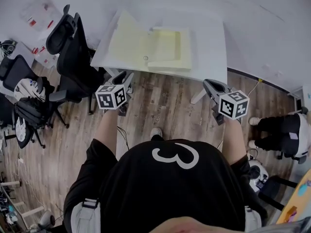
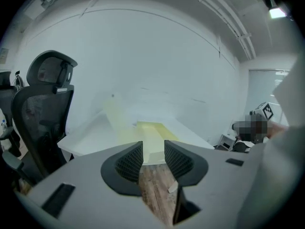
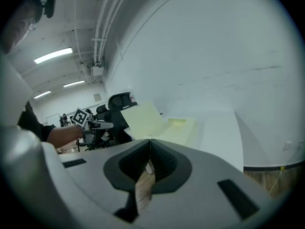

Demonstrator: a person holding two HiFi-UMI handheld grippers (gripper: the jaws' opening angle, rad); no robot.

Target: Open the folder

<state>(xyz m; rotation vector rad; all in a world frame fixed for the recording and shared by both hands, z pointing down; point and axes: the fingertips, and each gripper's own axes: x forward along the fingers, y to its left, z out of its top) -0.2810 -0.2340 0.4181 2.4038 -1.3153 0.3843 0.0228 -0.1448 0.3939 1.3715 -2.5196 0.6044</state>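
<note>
A pale yellow folder [image 1: 146, 47] lies opened out on the white table [image 1: 214, 42], its flap spread to the left and its pocket half to the right. Both grippers hang over the wooden floor, short of the table's near edge and apart from the folder. My left gripper [image 1: 128, 77] is open with nothing between its jaws; in its own view the left gripper [image 2: 153, 149] frames the folder [image 2: 150, 130] through the gap. My right gripper [image 1: 209, 85] is shut on nothing; in its own view the right gripper [image 3: 150, 144] has its tips touching, with the folder [image 3: 143, 118] beyond.
Black office chairs [image 1: 73, 47] stand left of the table, and more chairs and bags sit at the far left. Someone in dark clothes [image 1: 286, 135] sits low at the right. A white wall runs behind the table. Wooden floor [image 1: 160, 106] lies between me and the table.
</note>
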